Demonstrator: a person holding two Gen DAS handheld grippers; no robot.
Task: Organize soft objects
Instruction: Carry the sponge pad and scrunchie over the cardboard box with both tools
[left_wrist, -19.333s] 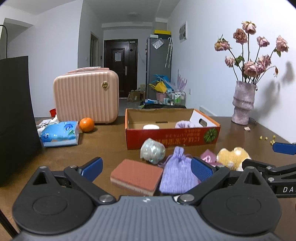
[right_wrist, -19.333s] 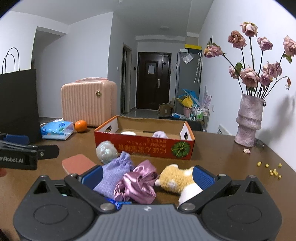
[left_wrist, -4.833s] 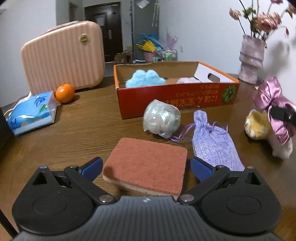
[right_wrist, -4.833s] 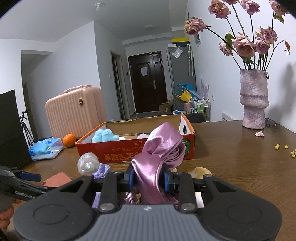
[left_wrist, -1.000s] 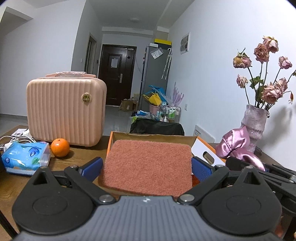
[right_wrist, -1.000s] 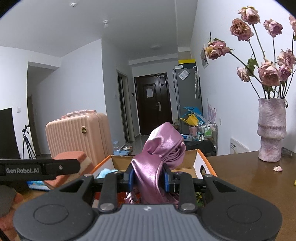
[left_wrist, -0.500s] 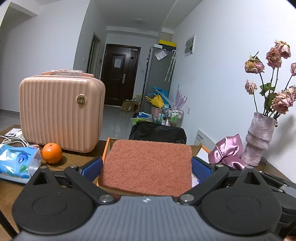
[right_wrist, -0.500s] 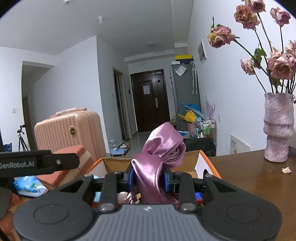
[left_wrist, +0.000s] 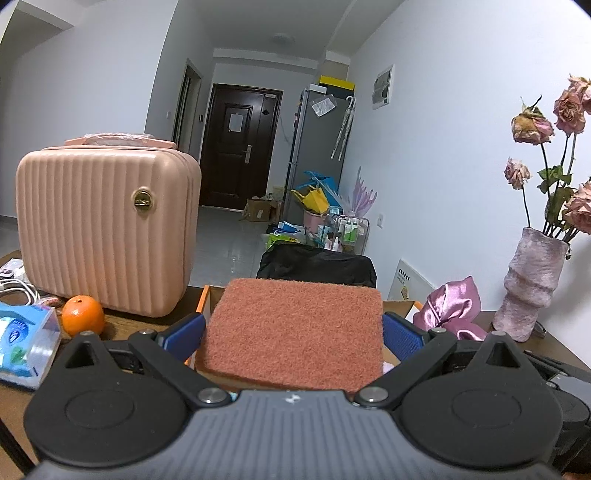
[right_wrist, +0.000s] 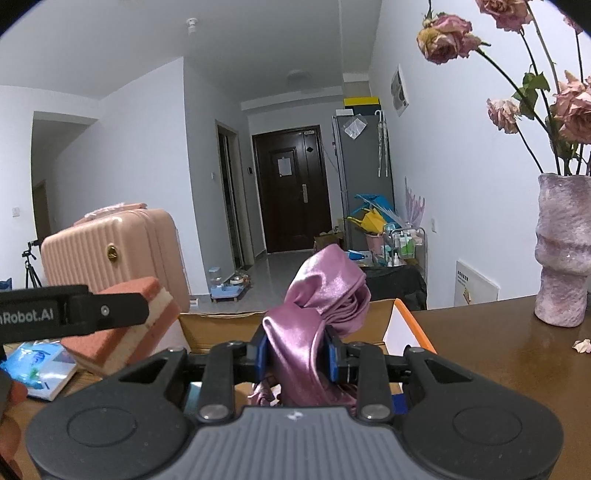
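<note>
The left gripper (right_wrist: 110, 314) reads "nRobot.AI" and clamps a sponge (left_wrist: 293, 332); the right gripper (right_wrist: 295, 356) clamps a pink bow (right_wrist: 321, 306) above the box (right_wrist: 402, 325).

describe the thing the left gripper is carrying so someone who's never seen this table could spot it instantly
Start at the ribbed pink suitcase on the table; to its right sits an open cardboard box. Above the box's near edge, the left gripper clamps a flat rectangular sponge. It is coarse terracotta on top with a pale layer underneath, unlike the shiny pink satin bow beside it.
</note>
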